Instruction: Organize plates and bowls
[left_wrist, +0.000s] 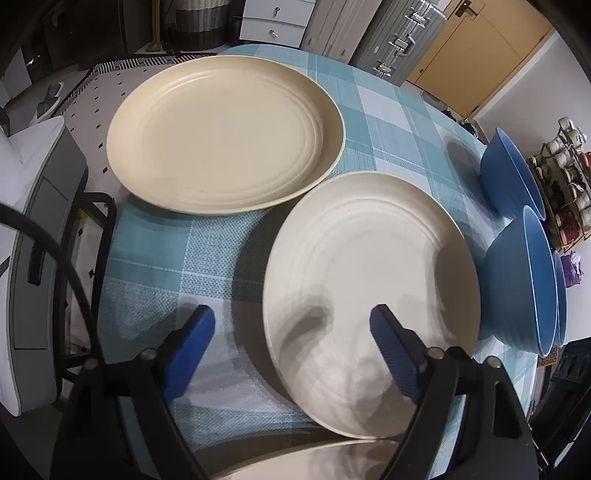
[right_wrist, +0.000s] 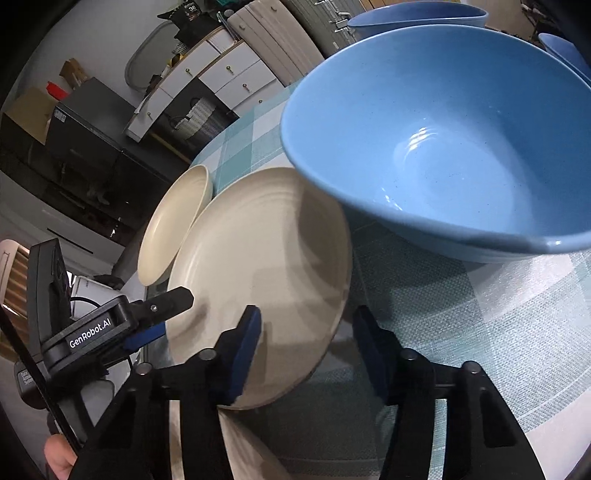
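Blue pads of my left gripper (left_wrist: 291, 354) stand apart, straddling the near plate's (left_wrist: 369, 295) left rim without pressing it. Table (left_wrist: 177, 258) in teal check carries everything. Beyond that plate to the left lies the far plate (left_wrist: 225, 133), apart from it; to its right stand three blue bowls, the closest (right_wrist: 443, 147) just beside it. My right gripper (right_wrist: 306, 350) is unclenched astride the plate's right edge, grasping nothing.

We saw two cream plates (left_wrist: 225, 136) (left_wrist: 369, 295), blue bowls (right_wrist: 443, 147), a teal-and-white checked tablecloth (left_wrist: 166, 251), and blue pads (left_wrist: 192, 350) on black grippers.
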